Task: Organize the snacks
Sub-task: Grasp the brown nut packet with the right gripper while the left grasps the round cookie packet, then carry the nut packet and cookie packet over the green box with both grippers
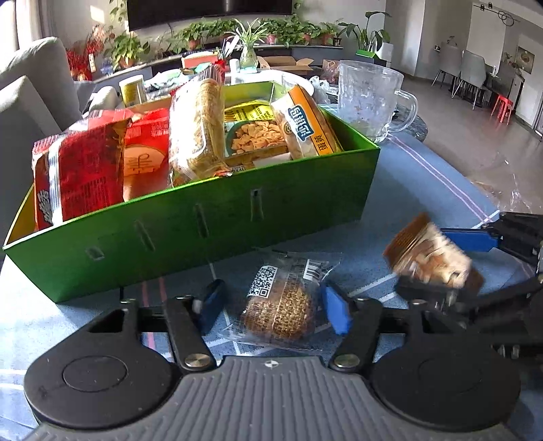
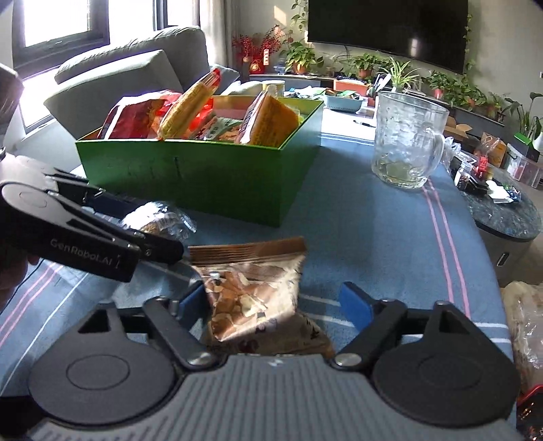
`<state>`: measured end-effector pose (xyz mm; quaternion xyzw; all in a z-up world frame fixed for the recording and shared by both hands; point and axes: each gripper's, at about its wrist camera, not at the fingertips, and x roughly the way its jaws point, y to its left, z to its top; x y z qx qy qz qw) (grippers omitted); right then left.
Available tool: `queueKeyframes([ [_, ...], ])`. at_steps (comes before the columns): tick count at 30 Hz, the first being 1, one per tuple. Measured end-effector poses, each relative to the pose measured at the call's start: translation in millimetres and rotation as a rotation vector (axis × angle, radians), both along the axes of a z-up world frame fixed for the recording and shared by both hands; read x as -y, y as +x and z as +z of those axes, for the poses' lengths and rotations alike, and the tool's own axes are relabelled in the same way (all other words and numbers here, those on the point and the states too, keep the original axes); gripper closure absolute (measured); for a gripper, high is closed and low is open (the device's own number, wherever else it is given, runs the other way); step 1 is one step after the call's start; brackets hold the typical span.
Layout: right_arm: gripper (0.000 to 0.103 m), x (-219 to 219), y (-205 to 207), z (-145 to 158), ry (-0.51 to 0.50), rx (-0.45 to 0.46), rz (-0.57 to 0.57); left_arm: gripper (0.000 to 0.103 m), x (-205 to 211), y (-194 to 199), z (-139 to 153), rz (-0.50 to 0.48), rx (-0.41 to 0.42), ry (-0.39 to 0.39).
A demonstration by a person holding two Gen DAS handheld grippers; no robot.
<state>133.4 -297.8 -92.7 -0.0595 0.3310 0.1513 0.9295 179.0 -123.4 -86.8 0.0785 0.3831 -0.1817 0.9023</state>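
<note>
On blue cloth, green box [image 1: 210,230] packed with snacks; left tongs [image 1: 271,307] straddling cake packet [image 1: 281,308]; right tongs [image 2: 271,302] holding nut packet [image 2: 251,288].

Beyond my work area: glass mug [image 2: 405,142] on blue tablecloth [image 2: 373,237], grey sofa [image 2: 135,71], potted plants [image 1: 251,37], dark television [image 2: 387,30].

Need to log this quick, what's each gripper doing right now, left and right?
Left gripper: around the wrapped cake on the table, right pad touching, left pad clear; not gripped.
Right gripper: holding the brown snack bag; the grip itself is unclear.
</note>
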Motion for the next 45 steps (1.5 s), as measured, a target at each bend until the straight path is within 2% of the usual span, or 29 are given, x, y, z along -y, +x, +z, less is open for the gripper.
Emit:
queueKeyframes([
  [3, 0.041, 1, 2, 3, 0.007, -0.002, -0.028, 0.065, 2, -4, 2, -0.032, 0.009, 0.006],
  [8, 0.041, 4, 3, 6, 0.038, -0.016, -0.068, 0.067, 1, -12, 3, -0.043, 0.013, 0.01],
  [12, 0.041, 5, -3, 11, 0.066, -0.016, -0.081, 0.067, 1, -18, 5, -0.059, 0.008, 0.004],
  [22, 0.041, 0, -21, 37, 0.095, 0.057, -0.089, 0.068, -15, -44, 24, -0.054, 0.072, -0.026],
  [35, 0.041, -21, -40, 69, 0.117, 0.148, -0.06, 0.068, -37, -68, 43, -0.007, 0.129, -0.071],
  [45, 0.041, -39, -34, 88, 0.162, 0.197, -0.049, 0.068, -53, -70, 57, 0.035, 0.172, -0.112],
])
